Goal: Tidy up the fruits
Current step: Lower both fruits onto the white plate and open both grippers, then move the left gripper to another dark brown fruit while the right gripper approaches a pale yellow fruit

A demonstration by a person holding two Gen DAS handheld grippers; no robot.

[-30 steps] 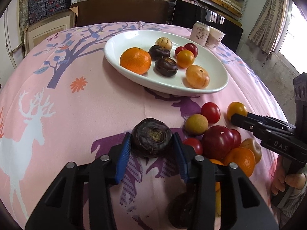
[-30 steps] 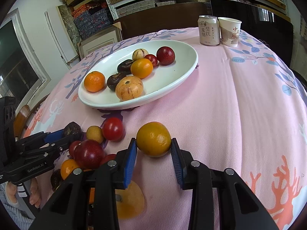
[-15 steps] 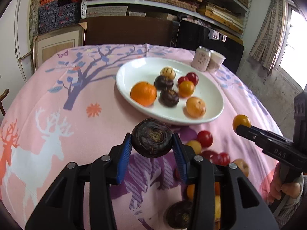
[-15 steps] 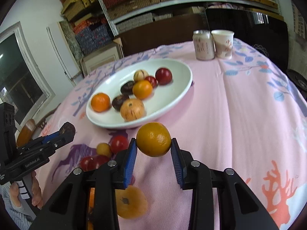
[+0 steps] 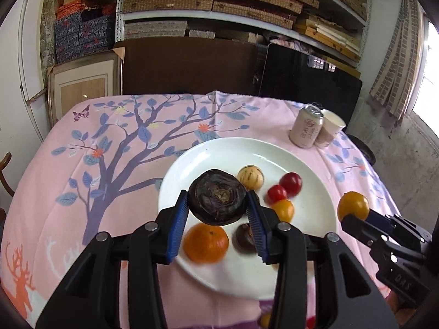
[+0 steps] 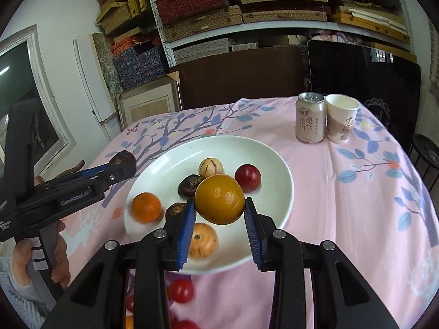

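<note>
Evidently both grippers were carrying fruit toward the wide white oval ceramic plate, each pinching 1 piece between blue-padded fingers. At the lower centre of the left wrist frame, the left gripper clamped a dark brown, wrinkled round fruit, held in the air above the plate's near half, probably so it could be set down among its like. The right gripper squeezed a smooth yellow-orange citrus fruit at the centre of its own frame, likewise raised over the plate's near rim.

On the plate lay a bright orange mandarin, 2 red cherry-like fruits, a pale striped round fruit and others. More loose fruit showed at the bottom edge of the right wrist frame, off the plate, so I judged the sorting unfinished.

A pink cloth printed with a purple tree and deer covered the desk. At the upper right stood a pale drink can touching a paper cup. Shelves of stacked woven boxes filled the back wall.
</note>
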